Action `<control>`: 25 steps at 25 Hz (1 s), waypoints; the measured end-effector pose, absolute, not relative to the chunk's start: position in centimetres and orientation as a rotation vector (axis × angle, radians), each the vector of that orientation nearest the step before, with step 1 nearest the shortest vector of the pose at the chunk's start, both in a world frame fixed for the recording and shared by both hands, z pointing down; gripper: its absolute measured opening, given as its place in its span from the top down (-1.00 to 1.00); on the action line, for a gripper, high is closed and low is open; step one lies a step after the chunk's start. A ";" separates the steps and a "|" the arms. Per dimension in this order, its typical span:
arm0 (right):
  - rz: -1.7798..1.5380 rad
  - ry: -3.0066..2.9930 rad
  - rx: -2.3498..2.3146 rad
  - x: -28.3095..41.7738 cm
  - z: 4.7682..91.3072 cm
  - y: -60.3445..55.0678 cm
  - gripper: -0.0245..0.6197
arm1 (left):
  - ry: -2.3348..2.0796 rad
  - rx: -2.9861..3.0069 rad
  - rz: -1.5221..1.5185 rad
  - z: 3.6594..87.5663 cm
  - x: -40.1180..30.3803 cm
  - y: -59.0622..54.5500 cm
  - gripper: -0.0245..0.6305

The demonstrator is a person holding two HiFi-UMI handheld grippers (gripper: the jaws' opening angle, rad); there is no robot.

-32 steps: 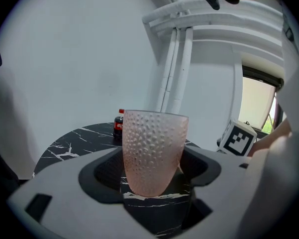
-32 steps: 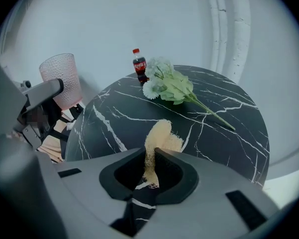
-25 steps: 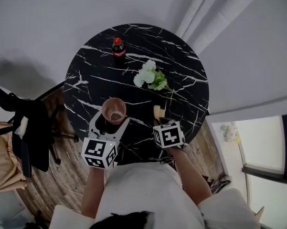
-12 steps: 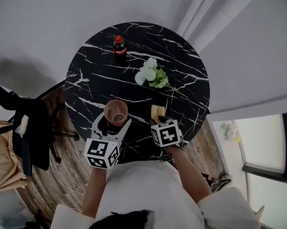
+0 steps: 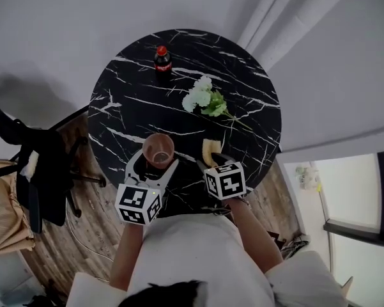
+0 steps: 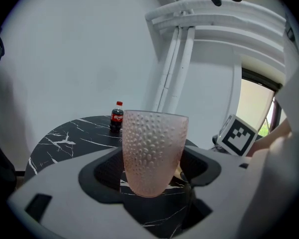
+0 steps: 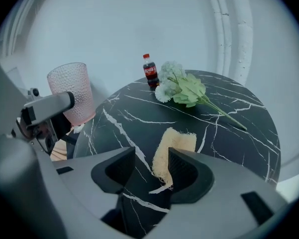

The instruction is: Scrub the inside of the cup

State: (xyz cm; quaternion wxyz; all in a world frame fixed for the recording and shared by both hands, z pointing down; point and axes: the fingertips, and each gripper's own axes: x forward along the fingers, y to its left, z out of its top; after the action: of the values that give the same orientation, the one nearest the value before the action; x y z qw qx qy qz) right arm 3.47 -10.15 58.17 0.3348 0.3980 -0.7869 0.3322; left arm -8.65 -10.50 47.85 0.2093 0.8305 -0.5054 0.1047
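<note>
cup (image 5: 158,149) left of sponge (image 5: 210,151), bottle (image 5: 162,59) behind

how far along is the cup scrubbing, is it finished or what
Looks done or paused: the sponge lies flat on the table, outside the cup. In hand: the left claw grips the cup; the right claw has just been opening, jaws apart, the sponge's near end between them unpressed. Left: releasing the cup; whether its inside is clean cannot be told.

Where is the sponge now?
In the head view, the sponge lies on the black table near its front edge, just right of the cup, nearer than the flowers.
</note>
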 end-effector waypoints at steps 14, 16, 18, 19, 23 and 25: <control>0.790 -2.253 1.103 3.3 50.8 -9.8 0.33 | -1.366 2.305 0.203 48.1 -8.7 -11.0 -0.14; 0.806 -2.283 1.128 3.6 49.9 -9.9 0.33 | -1.380 2.295 0.197 48.4 -8.8 -11.2 -0.14; 0.810 -2.297 1.150 4.2 49.1 -9.8 0.33 | -1.389 2.288 0.205 48.8 -8.9 -11.4 -0.14; 0.804 -2.299 1.162 4.6 48.8 -9.8 0.33 | -1.392 2.285 0.207 48.9 -9.0 -11.6 -0.14; 0.808 -2.313 1.194 5.7 48.2 -9.9 0.33 | -1.409 2.275 0.218 49.5 -9.2 -12.3 -0.14; 0.820 -2.318 1.195 6.0 48.3 -9.8 0.33 | -1.412 2.278 0.239 49.8 -9.1 -12.6 -0.14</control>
State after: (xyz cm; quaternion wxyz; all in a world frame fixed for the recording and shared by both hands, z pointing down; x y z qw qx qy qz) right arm 5.97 -9.81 48.28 0.2024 0.4282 -0.8303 0.2938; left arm -9.14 -12.59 49.84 0.2237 0.8251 -0.5115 0.0865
